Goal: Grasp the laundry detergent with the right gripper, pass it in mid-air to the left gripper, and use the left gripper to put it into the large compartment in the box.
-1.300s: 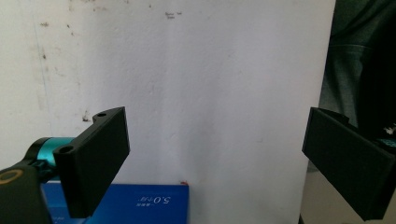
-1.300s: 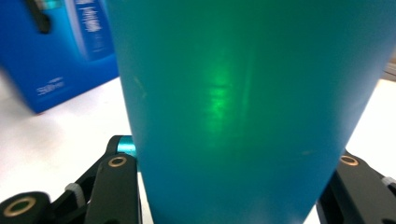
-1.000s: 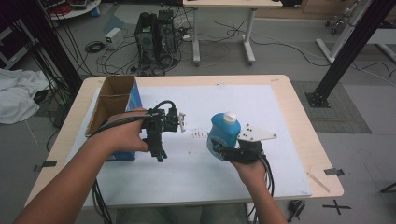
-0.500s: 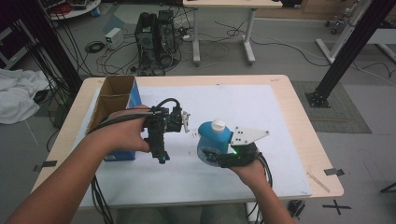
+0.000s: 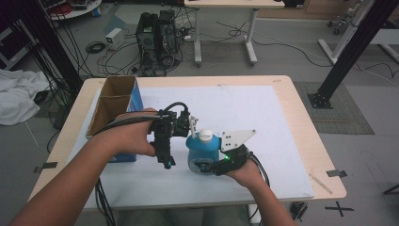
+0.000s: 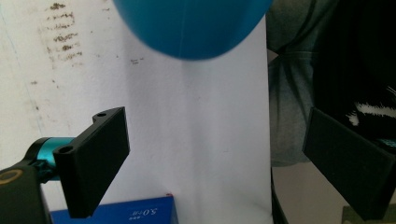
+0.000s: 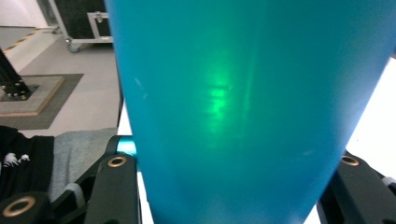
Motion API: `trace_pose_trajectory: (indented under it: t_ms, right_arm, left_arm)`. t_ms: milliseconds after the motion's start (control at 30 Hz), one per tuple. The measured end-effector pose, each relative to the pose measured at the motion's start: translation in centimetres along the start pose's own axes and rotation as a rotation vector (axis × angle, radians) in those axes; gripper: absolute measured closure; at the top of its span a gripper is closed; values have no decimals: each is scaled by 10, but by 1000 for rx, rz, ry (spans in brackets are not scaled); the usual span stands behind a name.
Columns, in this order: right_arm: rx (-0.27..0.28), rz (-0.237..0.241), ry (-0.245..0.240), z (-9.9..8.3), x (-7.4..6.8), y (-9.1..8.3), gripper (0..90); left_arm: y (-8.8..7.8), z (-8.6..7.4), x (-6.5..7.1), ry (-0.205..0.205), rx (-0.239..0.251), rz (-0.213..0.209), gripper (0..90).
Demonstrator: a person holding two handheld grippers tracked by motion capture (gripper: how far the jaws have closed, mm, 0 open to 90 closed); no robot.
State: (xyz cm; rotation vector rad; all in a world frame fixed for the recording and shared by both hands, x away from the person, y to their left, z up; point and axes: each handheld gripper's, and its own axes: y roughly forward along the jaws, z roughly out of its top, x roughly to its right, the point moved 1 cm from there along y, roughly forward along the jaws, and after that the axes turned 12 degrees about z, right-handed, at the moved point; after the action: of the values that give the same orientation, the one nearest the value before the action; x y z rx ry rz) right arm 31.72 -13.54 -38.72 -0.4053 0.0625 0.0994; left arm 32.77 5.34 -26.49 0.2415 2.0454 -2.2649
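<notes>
Gripping a blue bottle around its body, the right tool is holding it just above the white sheet that is covering the table, near the person's edge. In the right gripper view the bottle's blue wall is sitting between the two black jaws, which are pressing on it from both sides, so this tool is clenched on the bottle. The bottle is standing roughly upright, its white cap pointing up.

Just beside the cap, on its left, the left tool is hovering with its jaws spread wide and nothing between them. In the left gripper view the rounded blue side of the bottle is showing at the top, apart from both jaws, with the white sheet below.

An open cardboard box with a blue side is standing at the left of the table, behind the left hand.
</notes>
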Motion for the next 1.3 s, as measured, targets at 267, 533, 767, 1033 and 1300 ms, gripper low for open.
trace_pose_trajectory:
  t_ms: [267,533,767,1033,1300]
  right_arm:
    - [0,46,-39,-1,7,14,450]
    - [-1,91,-64,5,9,31,450]
    - [0,101,-96,9,13,44,450]
    - [-3,118,-94,15,14,54,450]
    - [11,118,-132,19,16,59,450]
  left_arm:
    - [0,4,2,2,-9,-5,73]
    - [1,10,3,7,-23,-8,73]
    - [-3,14,3,18,-26,3,73]
    - [0,15,5,19,-44,0,73]
    - [0,15,7,9,-52,-2,74]
